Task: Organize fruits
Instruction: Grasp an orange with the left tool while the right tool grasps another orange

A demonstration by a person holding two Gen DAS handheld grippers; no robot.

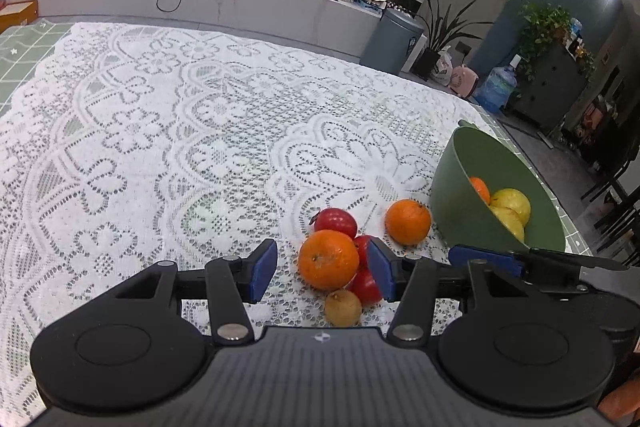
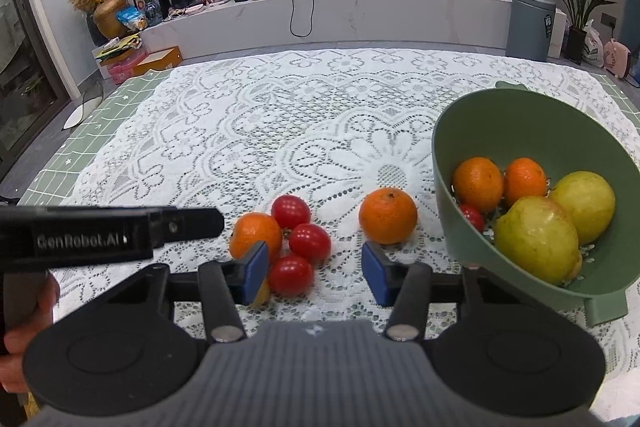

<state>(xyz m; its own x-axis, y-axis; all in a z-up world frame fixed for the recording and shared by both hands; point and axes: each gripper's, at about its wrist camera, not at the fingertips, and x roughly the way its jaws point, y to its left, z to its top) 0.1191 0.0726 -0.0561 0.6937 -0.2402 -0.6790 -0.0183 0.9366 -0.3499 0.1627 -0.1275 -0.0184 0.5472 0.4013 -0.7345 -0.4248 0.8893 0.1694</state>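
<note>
A green bowl (image 2: 500, 115) on the right holds two oranges (image 2: 478, 183), two yellow pears (image 2: 536, 241) and a red tomato (image 2: 472, 218); it also shows in the left wrist view (image 1: 452, 179). On the lace cloth lie one orange (image 2: 387, 215) alone, another orange (image 2: 256, 239) beside three tomatoes (image 2: 310, 243), and a small brown fruit (image 1: 343, 308). My left gripper (image 1: 322, 269) is open, low over the orange (image 1: 328, 259) and tomato cluster. My right gripper (image 2: 315, 273) is open and empty, just behind the tomatoes.
The white lace tablecloth (image 2: 260, 131) covers a green checked mat (image 2: 56, 179). The left gripper's body (image 2: 100, 235) reaches in from the left of the right wrist view. A TV bench (image 2: 360, 11), a grey bin (image 2: 530, 25) and plants stand behind the table.
</note>
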